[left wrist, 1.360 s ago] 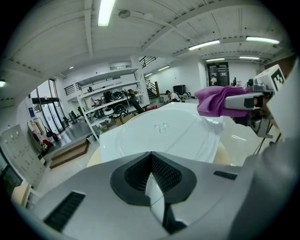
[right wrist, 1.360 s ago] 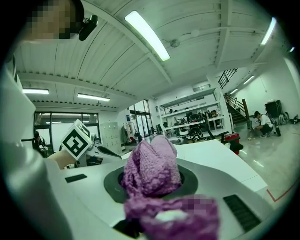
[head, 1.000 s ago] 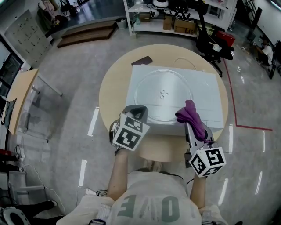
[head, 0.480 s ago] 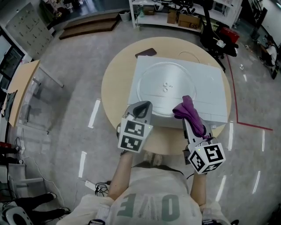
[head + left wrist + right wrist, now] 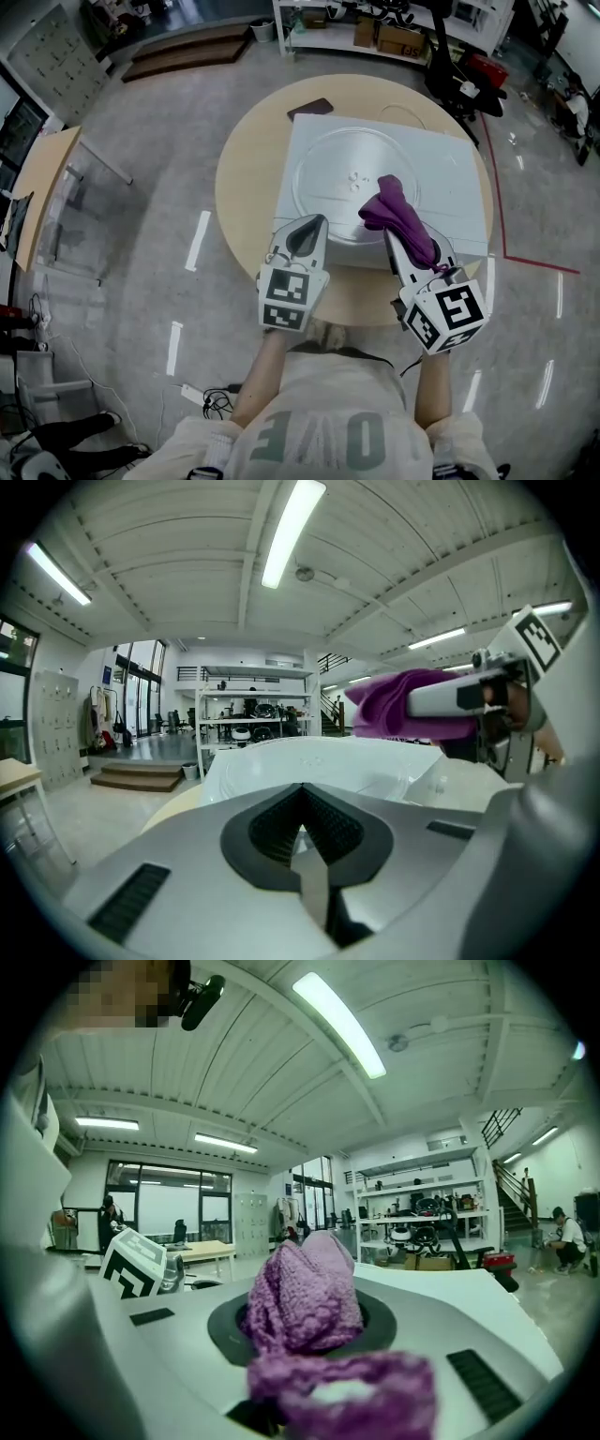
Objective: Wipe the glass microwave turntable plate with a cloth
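At the near edge of the round tabletop [image 5: 246,187], the left gripper [image 5: 305,231] hovers with its jaws pressed together and nothing between them. It sits just short of the white slab [image 5: 450,187] that carries the work. It looks parked there as the idle gripper, close enough to steady things if needed but out of the wiping path.

Just to its right, the right gripper [image 5: 396,236] pinches the purple cloth [image 5: 386,202]. Its own view shows knitted fabric filling the gap between the jaws and spilling over the front. Most of the cloth is bunched ahead of the jaw tips, likely so that the soft wad meets the glass rather than the hard jaws.

The cloth is drawn out along the gripper's line. Its long axis runs from the near right edge of the tabletop toward the far edge and a little left. The free, bunched end leads and hangs over the near-right part of the glass plate [image 5: 328,173]. Whether it touches the glass yet cannot be told from these views.

The plate lies flat in the middle of the slab. It is round, so it has no long axis and points nowhere but up, with its small hub marks at the centre. Lying flat on a pale, even base makes it stable to press on and easy to read for smears.

Beyond it, a dark phone [image 5: 310,109] lies at the far left edge of the tabletop, well clear of the work.
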Demonstrator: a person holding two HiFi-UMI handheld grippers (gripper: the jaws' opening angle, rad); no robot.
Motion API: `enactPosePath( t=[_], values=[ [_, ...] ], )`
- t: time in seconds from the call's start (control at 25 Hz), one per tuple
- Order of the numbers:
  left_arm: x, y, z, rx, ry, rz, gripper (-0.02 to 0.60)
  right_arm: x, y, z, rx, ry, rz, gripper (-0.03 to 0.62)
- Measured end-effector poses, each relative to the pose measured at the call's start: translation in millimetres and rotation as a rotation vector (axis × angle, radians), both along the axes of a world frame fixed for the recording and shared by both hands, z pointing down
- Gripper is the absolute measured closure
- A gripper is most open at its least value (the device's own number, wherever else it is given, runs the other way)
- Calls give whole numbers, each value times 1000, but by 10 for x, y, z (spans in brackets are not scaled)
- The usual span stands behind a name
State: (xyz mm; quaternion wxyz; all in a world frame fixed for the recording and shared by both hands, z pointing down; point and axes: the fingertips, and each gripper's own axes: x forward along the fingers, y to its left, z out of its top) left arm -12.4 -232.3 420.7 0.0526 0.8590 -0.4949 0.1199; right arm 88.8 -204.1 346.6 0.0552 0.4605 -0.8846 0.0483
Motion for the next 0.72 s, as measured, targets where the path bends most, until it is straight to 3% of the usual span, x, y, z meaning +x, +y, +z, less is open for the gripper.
enactPosePath(
  t=[0.32,0.56,0.72],
  values=[
    [14,36,-2,3,11,20,583,-657,-433,-51,-27,184,-270,546],
    [17,33,-8,7,16,34,581,-1078,-634,234,-171,301,-452,546],
    [22,39,-12,10,18,41,581,-1228,-700,467,-244,419,-513,546]
  ],
)
